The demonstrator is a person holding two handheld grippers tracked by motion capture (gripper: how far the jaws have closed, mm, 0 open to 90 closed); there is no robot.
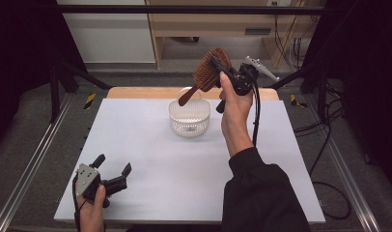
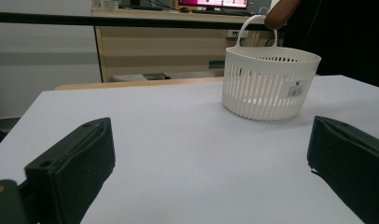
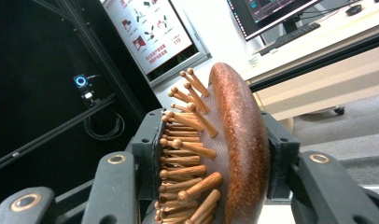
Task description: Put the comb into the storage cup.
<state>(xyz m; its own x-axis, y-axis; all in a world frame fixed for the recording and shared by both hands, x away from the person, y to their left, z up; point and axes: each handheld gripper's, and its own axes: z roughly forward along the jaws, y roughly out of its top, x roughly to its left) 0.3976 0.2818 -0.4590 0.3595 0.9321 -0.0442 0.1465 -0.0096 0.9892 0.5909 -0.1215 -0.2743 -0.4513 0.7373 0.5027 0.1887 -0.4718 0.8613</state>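
**Hairbrush held aloft above white basket**

Wooden hairbrush [image 1: 207, 73], brown with wooden pins, sits clamped by its head in our right gripper [image 1: 217, 65]. From the right gripper view, we see one of the fingers [image 3: 148, 144] pressing on the pin side and the other on the rounded back of the hairbrush [image 3: 236, 154], so the grip is firm at about half its span. In the high view the brush hangs in the air, tilted, with its handle pointing down towards a white slatted basket [image 1: 189, 120] just below it. The basket stands upright near the far middle of the white tabletop [image 1: 184, 169], its thin handle raised. Our left gripper [image 1: 113, 166] rests at the near left corner of the tabletop, well apart from the basket, its fingers spread wide with nothing between them.
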